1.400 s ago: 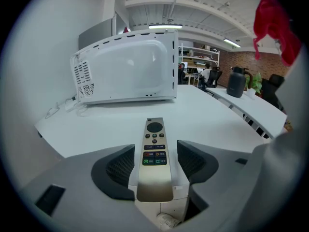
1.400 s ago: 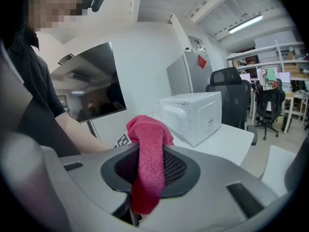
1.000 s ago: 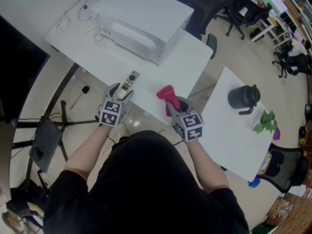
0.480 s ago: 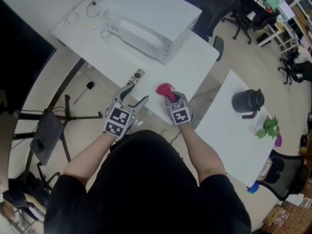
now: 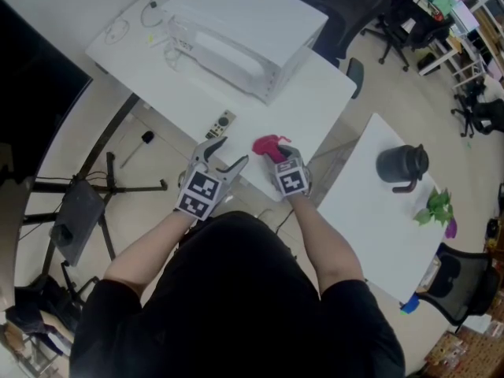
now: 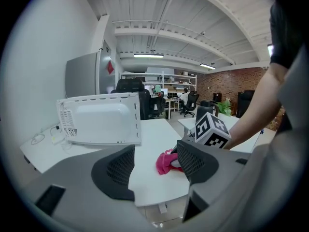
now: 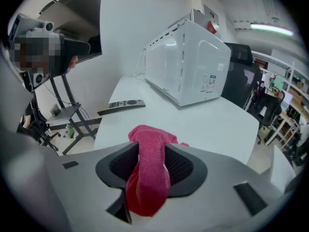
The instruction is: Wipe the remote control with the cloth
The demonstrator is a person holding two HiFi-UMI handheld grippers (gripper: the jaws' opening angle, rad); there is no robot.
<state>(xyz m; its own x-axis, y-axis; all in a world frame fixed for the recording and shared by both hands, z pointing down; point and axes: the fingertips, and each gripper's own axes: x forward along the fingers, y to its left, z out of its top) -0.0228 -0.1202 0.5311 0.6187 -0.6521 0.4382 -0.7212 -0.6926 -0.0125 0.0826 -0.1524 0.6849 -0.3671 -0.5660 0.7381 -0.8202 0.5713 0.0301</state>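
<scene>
Between the pads of the right gripper (image 7: 152,166): pink cloth (image 7: 147,173), bunched into a thick roll, running up through the gap and folding over past the fingertips onto the white table (image 7: 212,124). Jaws had just been opening. Cloth touched both pads. Whether they pressed on it was hard to judge from so close, but the roll looked slack, so noted as let go rather than clamped.

Ahead of those fingertips and off to their left, remote control (image 7: 121,105) lay flat on the table near its edge, well apart from the cloth. Microwave (image 7: 188,62) stood farther beyond, to the right of the fingertips.

Left gripper (image 6: 154,166): jaws spread wide, nothing between them, only the table edge seen through the gap. Cloth lay beyond its right finger (image 6: 195,163).

Head view: left gripper (image 5: 229,153) was at the table's near edge, remote control (image 5: 222,123) just past its fingertips, not touching. Right gripper (image 5: 278,161) pointed down at the cloth (image 5: 268,145), which rested on the table to the right of the left fingertips.
</scene>
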